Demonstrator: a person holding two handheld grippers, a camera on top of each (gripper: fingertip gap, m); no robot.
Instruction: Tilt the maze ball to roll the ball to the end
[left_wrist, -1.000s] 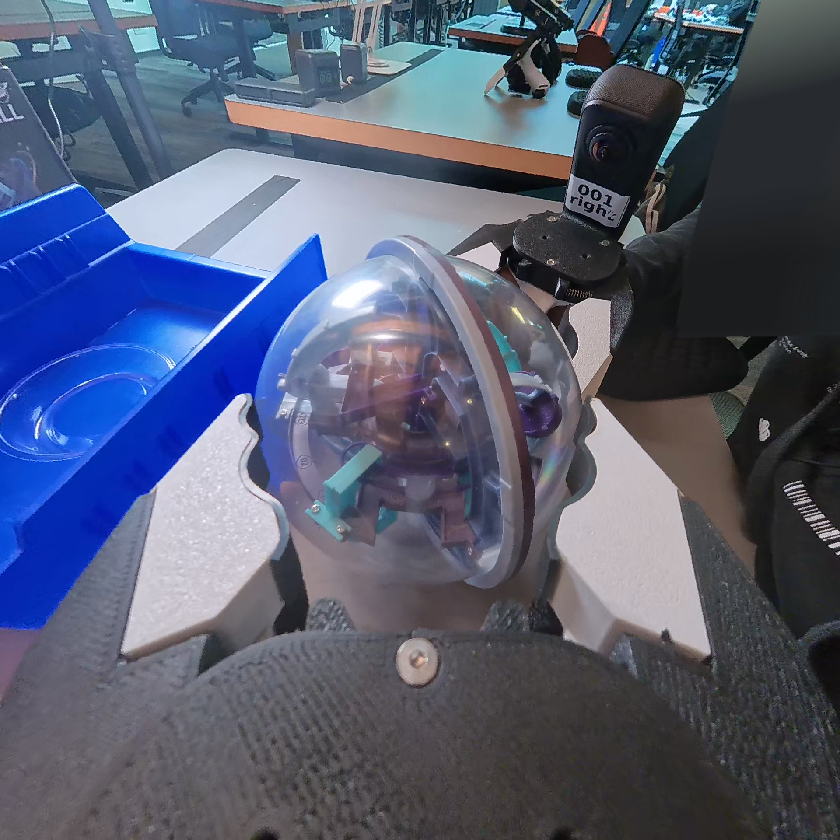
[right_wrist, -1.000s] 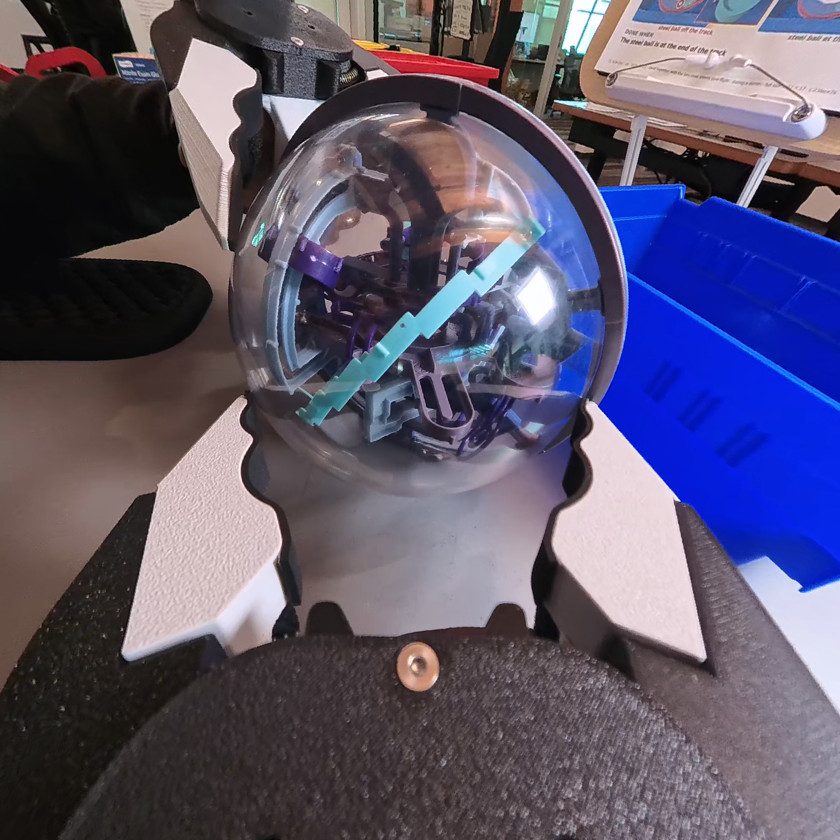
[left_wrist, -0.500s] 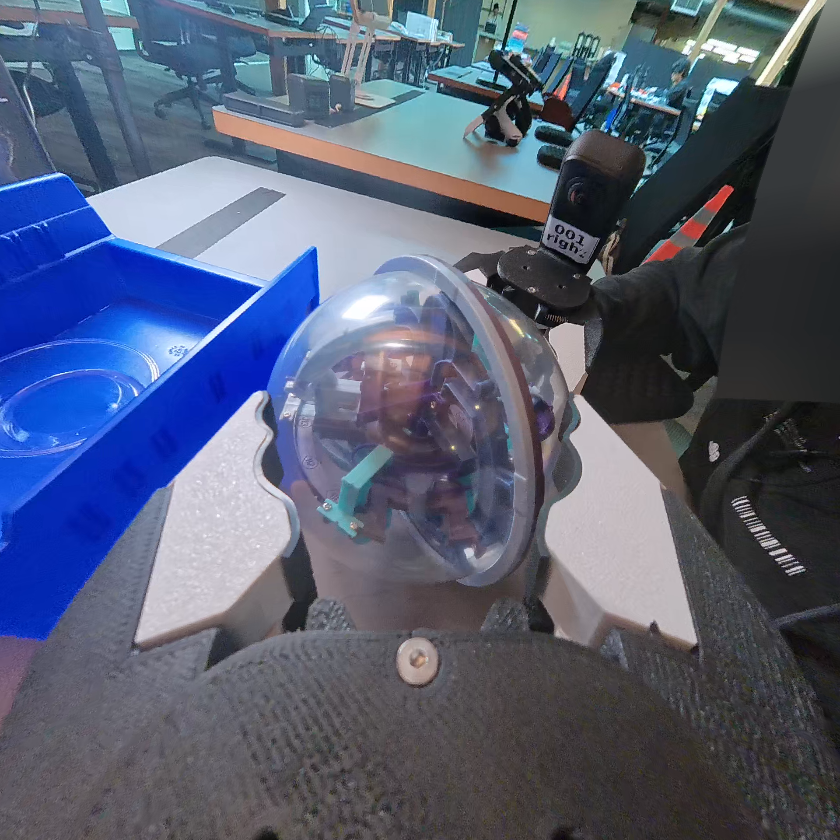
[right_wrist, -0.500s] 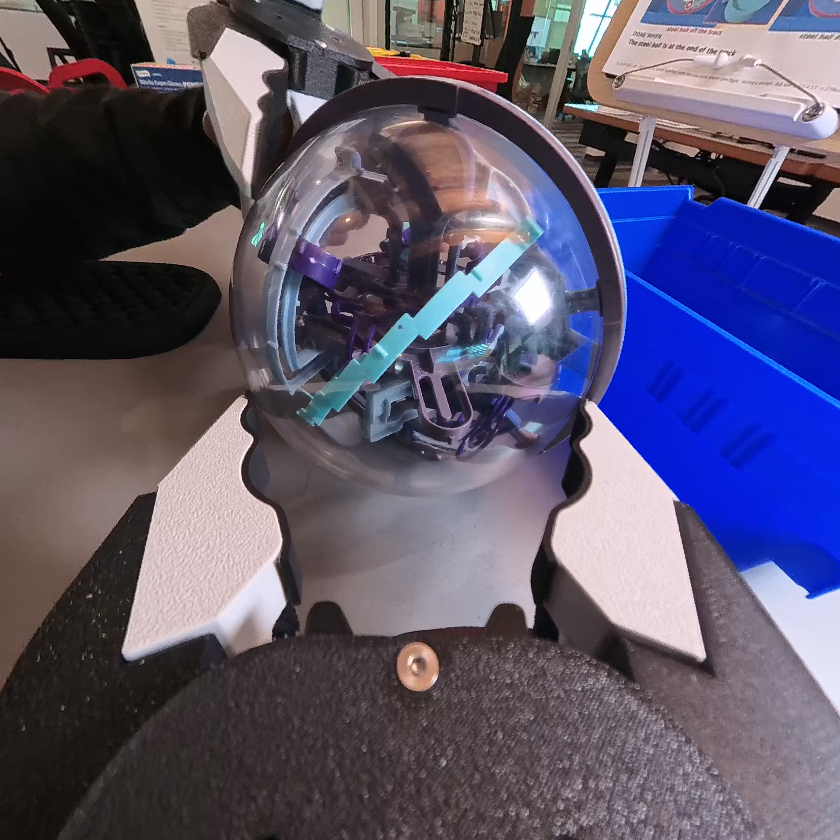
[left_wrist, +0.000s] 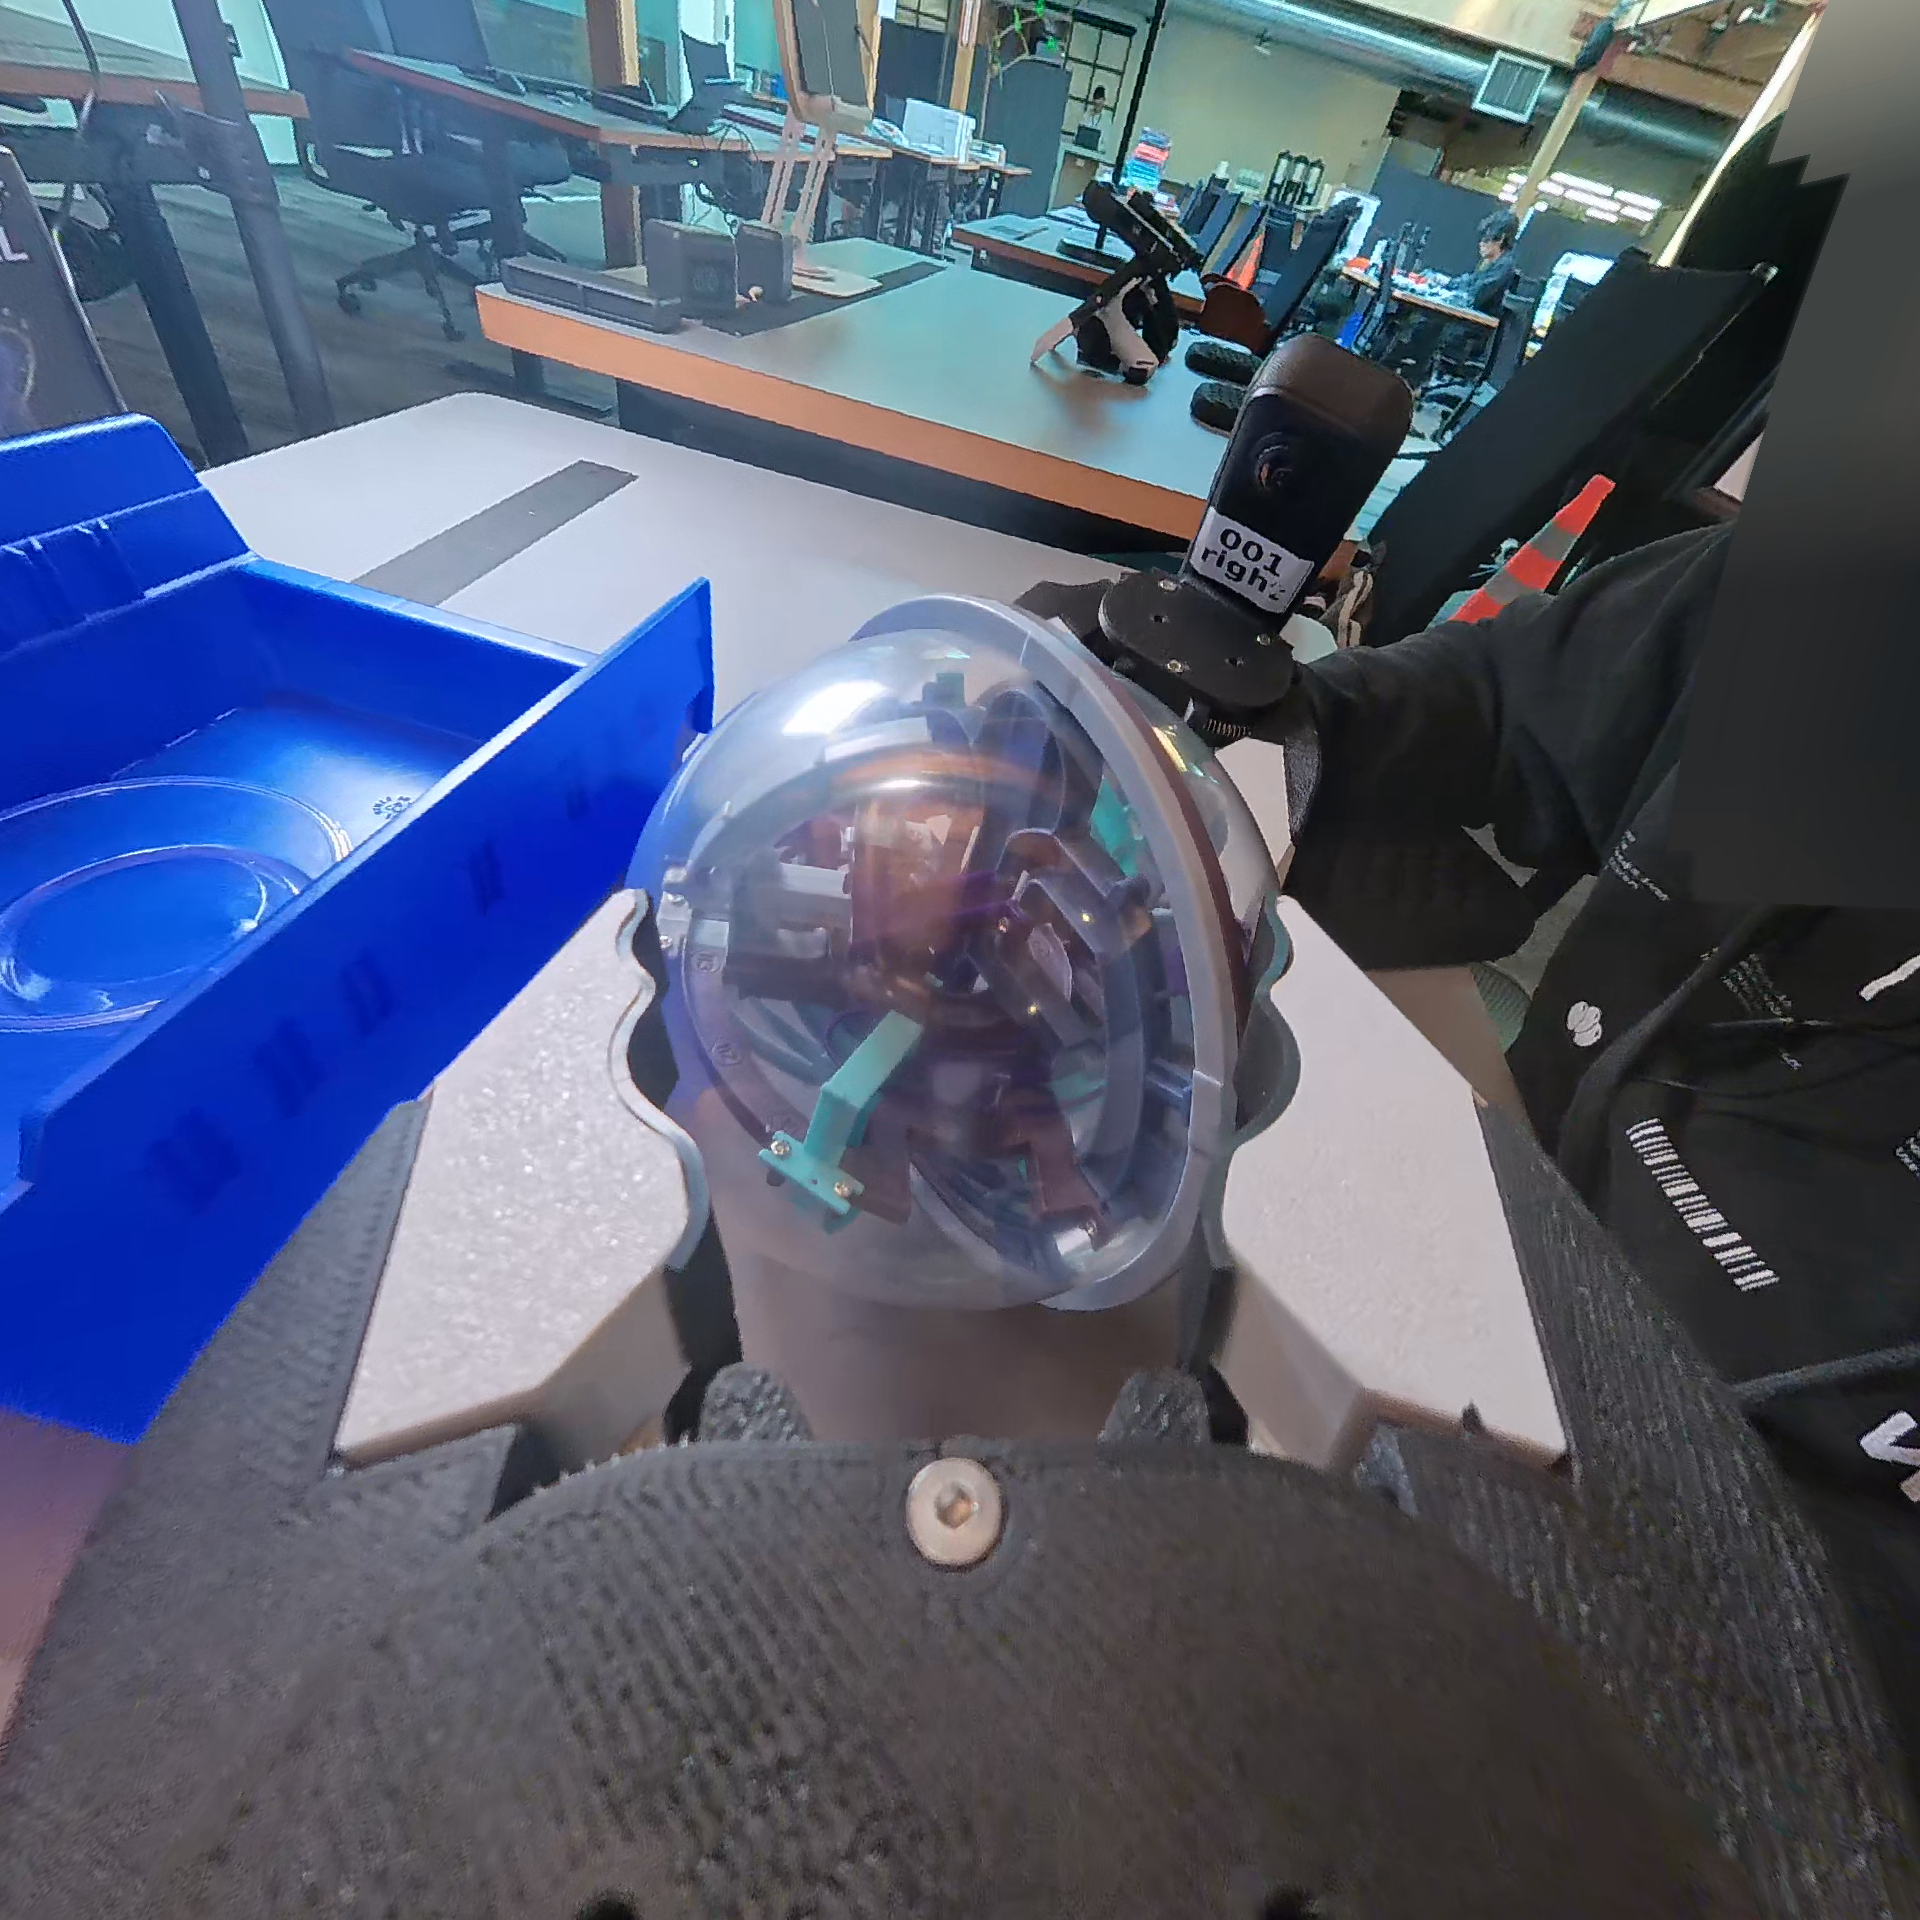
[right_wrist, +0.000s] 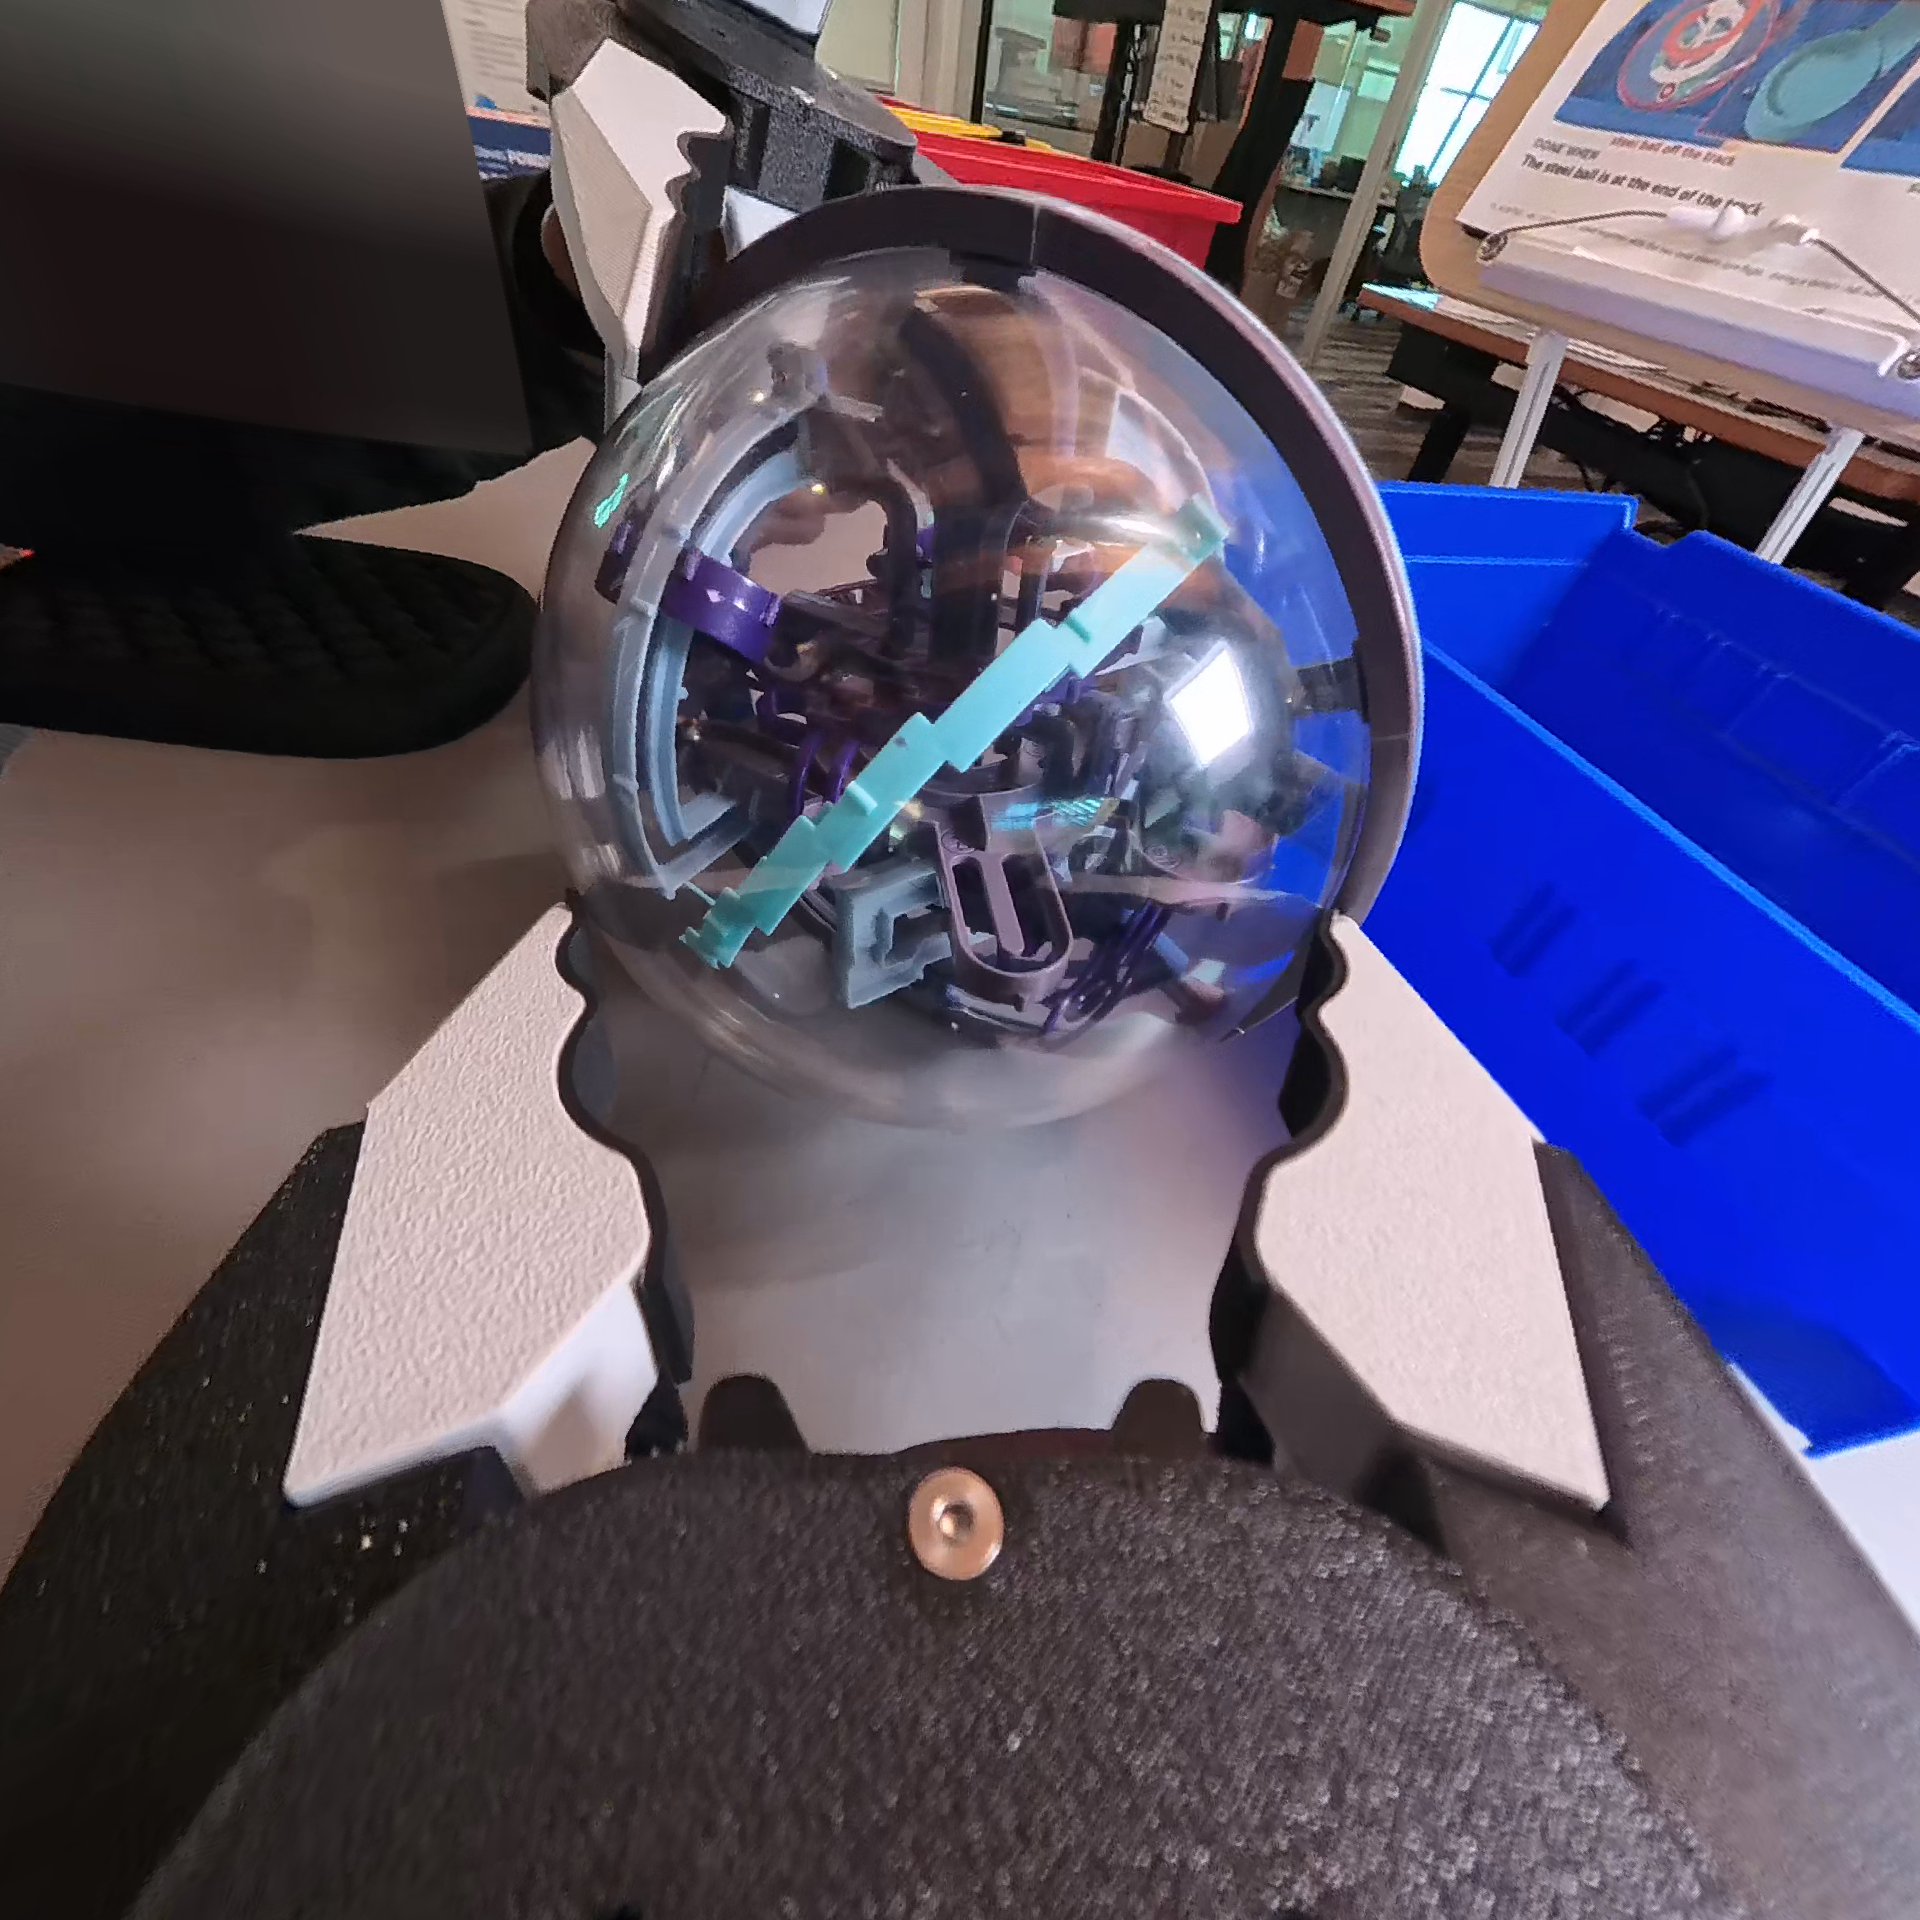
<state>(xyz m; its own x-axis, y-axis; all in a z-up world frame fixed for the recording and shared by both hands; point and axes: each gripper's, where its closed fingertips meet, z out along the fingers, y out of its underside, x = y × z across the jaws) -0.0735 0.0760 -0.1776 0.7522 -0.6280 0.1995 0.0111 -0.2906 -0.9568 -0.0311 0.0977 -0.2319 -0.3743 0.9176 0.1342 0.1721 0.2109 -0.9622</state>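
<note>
Clear maze ball (left_wrist: 956, 966), packed with brown, purple, grey and teal track pieces, held up off a pale table (left_wrist: 582, 540) between two hand-held grippers facing each other. Seam ring tilted in the left wrist view, its top leaning right; long stepped teal strip (right_wrist: 935, 748) running diagonally across the sphere in the right wrist view. Small rolling ball inside impossible to pick out amid the tracks and glare.

Left gripper (left_wrist: 956, 1091) clamped on the sphere, white notched fingers (left_wrist: 520, 1164) pressed against both sides. Right gripper (right_wrist: 951, 997) likewise closed around it from the opposite side, fingers (right_wrist: 488, 1174) hugging the lower curve. Right gripper (left_wrist: 1195, 655) also visible beyond the sphere in the left wrist view, topped by a black camera with a white sticker, gripped by a black-sleeved arm (left_wrist: 1507, 748).

Blue plastic bin (left_wrist: 343, 935) just beside the sphere on the table, a clear shallow dish (left_wrist: 125, 914) lying inside. Clipboard-style instruction sheet (right_wrist: 1714, 156) standing behind the bin in the right wrist view, red bin (right_wrist: 1081, 197) farther back. Office desks and chairs filling the background
</note>
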